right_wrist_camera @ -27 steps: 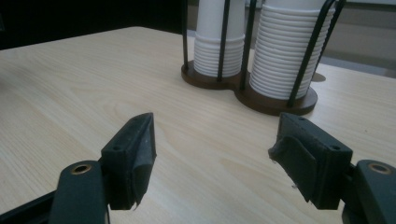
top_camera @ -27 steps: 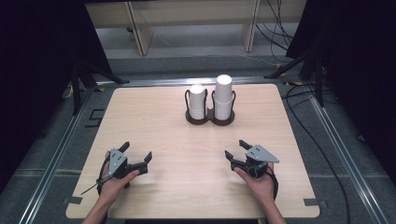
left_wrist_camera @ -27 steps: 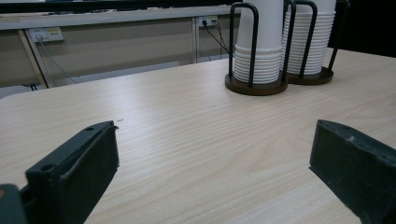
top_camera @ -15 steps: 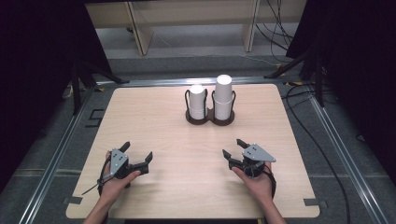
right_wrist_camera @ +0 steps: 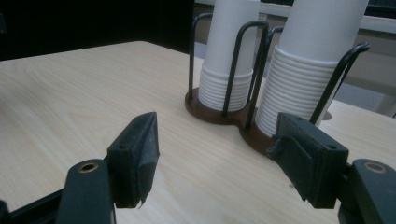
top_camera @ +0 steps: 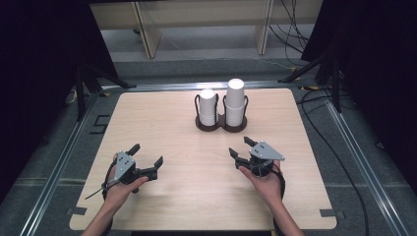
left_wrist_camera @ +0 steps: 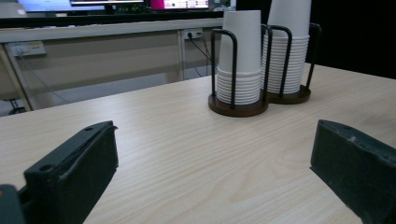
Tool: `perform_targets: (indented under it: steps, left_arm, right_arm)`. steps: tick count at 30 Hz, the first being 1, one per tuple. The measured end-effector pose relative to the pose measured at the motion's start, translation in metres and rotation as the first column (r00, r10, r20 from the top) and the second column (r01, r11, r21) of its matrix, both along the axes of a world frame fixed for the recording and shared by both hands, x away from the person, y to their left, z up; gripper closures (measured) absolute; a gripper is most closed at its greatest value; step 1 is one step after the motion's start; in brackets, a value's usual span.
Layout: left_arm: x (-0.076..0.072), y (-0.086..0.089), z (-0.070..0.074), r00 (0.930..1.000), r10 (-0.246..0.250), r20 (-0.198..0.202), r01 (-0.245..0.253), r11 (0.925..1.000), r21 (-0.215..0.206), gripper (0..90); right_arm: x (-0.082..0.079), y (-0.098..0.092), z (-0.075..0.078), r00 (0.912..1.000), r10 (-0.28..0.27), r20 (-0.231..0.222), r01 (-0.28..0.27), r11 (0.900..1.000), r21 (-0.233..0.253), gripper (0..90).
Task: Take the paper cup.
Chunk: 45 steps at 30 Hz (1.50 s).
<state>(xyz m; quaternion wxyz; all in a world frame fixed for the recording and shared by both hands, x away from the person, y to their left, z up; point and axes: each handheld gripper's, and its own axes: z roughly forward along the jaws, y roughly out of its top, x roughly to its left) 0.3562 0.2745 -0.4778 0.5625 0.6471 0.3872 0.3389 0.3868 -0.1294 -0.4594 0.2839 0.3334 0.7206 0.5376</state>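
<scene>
While both forearms are rested low on the worktop [top_camera: 177, 123], the left tool [top_camera: 146, 158] and right tool [top_camera: 242, 149] are held wide open, empty, aimed toward the paper-cup stacks [top_camera: 235, 103].

— What sort of place are we looking at?
— A lab or recording studio. Black curtains [top_camera: 44, 73] are hanging on both sides, cables [top_camera: 295, 29] are trailing over the grey floor [top_camera: 196, 54], metal rails [top_camera: 59, 167] are framing the lone tabletop [top_camera: 162, 123], and monitors [left_wrist_camera: 116, 4] are glowing on a desk [left_wrist_camera: 93, 25] behind.
</scene>
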Motion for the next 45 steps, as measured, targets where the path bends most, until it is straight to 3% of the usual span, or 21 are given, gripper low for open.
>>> perform_targets:
  steps: [4, 5, 7, 8, 11, 12, 13, 16, 19, 21, 22, 23, 25, 26, 30, 32, 33, 39, 43, 44, 45]
  left_arm:
    - [0.010, -0.005, 0.003, 0.9999, -0.017, 0.001, 0.017, 0.9999, 0.003, 1.0]
    - [0.015, -0.007, 0.003, 0.9996, -0.023, 0.016, 0.023, 0.9997, -0.001, 1.1]
    - [0.020, -0.010, 0.004, 0.9995, -0.031, 0.000, 0.031, 0.9994, 0.013, 1.2]
    - [0.024, -0.013, 0.005, 0.9990, -0.045, 0.001, 0.045, 0.9988, 0.018, 1.6]
    - [0.035, -0.022, 0.007, 0.9964, -0.084, -0.002, 0.084, 0.9960, 0.030, 3.0]
    - [0.038, -0.026, 0.008, 0.9958, -0.091, -0.008, 0.091, 0.9950, 0.040, 2.9]
    - [0.041, -0.029, 0.008, 0.9949, -0.101, 0.000, 0.101, 0.9942, 0.038, 2.9]
    - [0.052, -0.042, 0.010, 0.9922, -0.125, 0.002, 0.125, 0.9906, 0.056, 3.0]
    - [0.063, -0.054, 0.010, 0.9883, -0.152, 0.008, 0.151, 0.9856, 0.076, 5.0]
    - [0.070, -0.062, 0.009, 0.9864, -0.164, 0.010, 0.163, 0.9829, 0.086, 6.3]
    - [0.073, -0.066, 0.009, 0.9858, -0.168, 0.004, 0.167, 0.9815, 0.094, 6.5]
    - [0.077, -0.070, 0.008, 0.9851, -0.172, 0.006, 0.170, 0.9806, 0.097, 6.7]
    - [0.084, -0.077, 0.008, 0.9850, -0.172, 0.001, 0.171, 0.9811, 0.090, 6.9]
    - [0.088, -0.080, 0.009, 0.9851, -0.172, -0.002, 0.172, 0.9814, 0.086, 7.0]
    - [0.104, -0.089, 0.011, 0.9843, -0.176, -0.010, 0.176, 0.9794, 0.099, 7.7]
    - [0.111, -0.092, 0.010, 0.9860, -0.167, -0.008, 0.166, 0.9801, 0.108, 8.7]
    - [0.114, -0.094, 0.009, 0.9864, -0.164, -0.003, 0.163, 0.9806, 0.108, 9.0]
    - [0.131, -0.103, 0.006, 0.9855, -0.170, 0.010, 0.166, 0.9760, 0.140, 10.7]
    - [0.145, -0.111, 0.002, 0.9874, -0.158, -0.009, 0.157, 0.9775, 0.140, 11.1]
    - [0.149, -0.113, 0.002, 0.9881, -0.153, -0.012, 0.153, 0.9788, 0.136, 11.4]
    - [0.152, -0.115, 0.001, 0.9882, -0.153, -0.014, 0.153, 0.9787, 0.137, 12.1]
  right_arm:
    - [0.009, 0.002, 0.007, 0.9994, 0.001, 0.035, 0.000, 1.000, -0.013, 32.1]
    - [0.012, 0.003, 0.009, 0.9982, 0.000, 0.059, 0.001, 1.000, -0.020, 32.1]
    - [0.016, 0.006, 0.012, 0.9988, 0.004, 0.049, -0.004, 1.000, -0.012, 32.1]
    - [0.017, 0.008, 0.014, 0.9998, 0.008, 0.019, -0.007, 1.000, -0.013, 32.1]
    - [0.022, 0.014, 0.019, 0.9999, 0.012, 0.010, -0.012, 1.000, 0.001, 31.7]
    - [0.024, 0.016, 0.020, 0.9998, 0.016, 0.014, -0.016, 1.000, 0.000, 31.7]
    - [0.027, 0.016, 0.022, 0.9982, 0.014, 0.059, -0.013, 1.000, -0.019, 31.7]
    - [0.031, 0.024, 0.026, 0.9986, 0.036, 0.040, -0.037, 0.999, 0.014, 31.7]
    - [0.039, 0.029, 0.028, 0.9968, 0.029, 0.074, -0.029, 1.000, 0.002, 31.7]
    - [0.041, 0.033, 0.030, 0.9983, 0.030, 0.049, -0.030, 1.000, 0.000, 31.7]
    - [0.045, 0.034, 0.031, 0.9954, 0.026, 0.093, -0.025, 1.000, -0.012, 31.7]
    - [0.048, 0.037, 0.032, 0.9961, 0.035, 0.081, -0.035, 0.999, -0.002, 31.7]
    - [0.052, 0.041, 0.033, 0.9965, 0.033, 0.076, -0.033, 0.999, 0.002, 31.7]
    - [0.056, 0.042, 0.035, 0.9948, 0.032, 0.097, -0.030, 0.999, -0.022, 31.8]
    - [0.067, 0.052, 0.038, 0.9949, 0.040, 0.093, -0.040, 0.999, 0.002, 31.8]
    - [0.073, 0.054, 0.041, 0.9937, 0.024, 0.109, -0.022, 1.000, -0.023, 31.8]
    - [0.074, 0.057, 0.041, 0.9963, 0.029, 0.081, -0.028, 1.000, -0.007, 31.8]
    - [0.090, 0.067, 0.044, 0.9967, 0.016, 0.080, -0.015, 1.000, -0.010, 32.1]
    - [0.101, 0.076, 0.049, 0.9972, 0.000, 0.075, 0.001, 1.000, -0.012, 32.5]
    - [0.105, 0.077, 0.051, 0.9947, -0.011, 0.102, 0.014, 0.999, -0.029, 32.5]
    - [0.108, 0.079, 0.052, 0.9960, -0.006, 0.089, 0.006, 1.000, -0.007, 32.5]
